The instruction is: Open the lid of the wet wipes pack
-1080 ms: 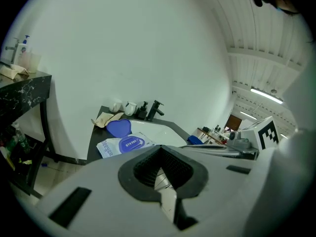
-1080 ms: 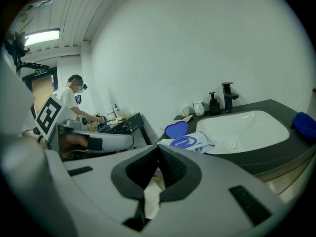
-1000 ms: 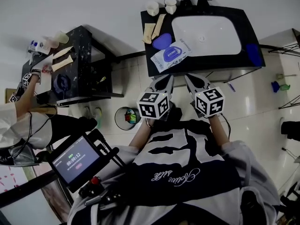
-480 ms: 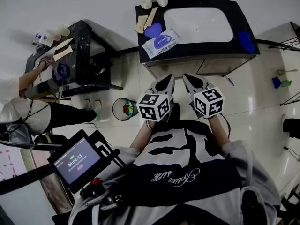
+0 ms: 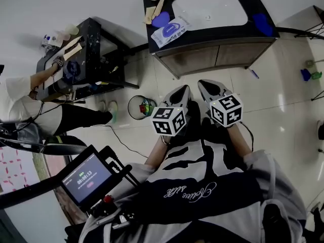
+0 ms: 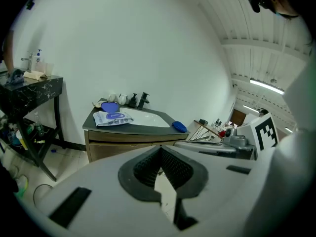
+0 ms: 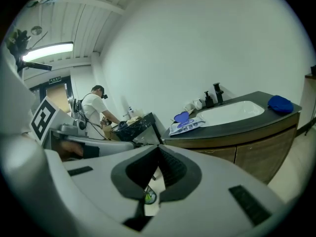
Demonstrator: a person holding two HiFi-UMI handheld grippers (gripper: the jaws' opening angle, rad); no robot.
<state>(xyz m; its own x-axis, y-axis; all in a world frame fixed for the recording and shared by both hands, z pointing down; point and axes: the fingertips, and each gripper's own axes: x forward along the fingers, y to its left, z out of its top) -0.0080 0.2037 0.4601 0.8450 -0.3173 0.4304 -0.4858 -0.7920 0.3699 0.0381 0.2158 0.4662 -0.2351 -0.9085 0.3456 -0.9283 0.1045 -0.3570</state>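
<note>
One wet wipes pack (image 5: 170, 30) lies flat on the left part of the dark bench (image 5: 223, 33), just left of the single white sink (image 5: 210, 9). Its long axis runs left to right, the right end a little farther off. A blue rounded piece (image 5: 161, 19) touches its far-left edge; whether that is the lid I cannot tell. Two tools, the left tool (image 5: 178, 96) and the right tool (image 5: 210, 91), hang side by side over the floor, both clenched on nothing. The pack lies well apart, far ahead and left of them
</note>
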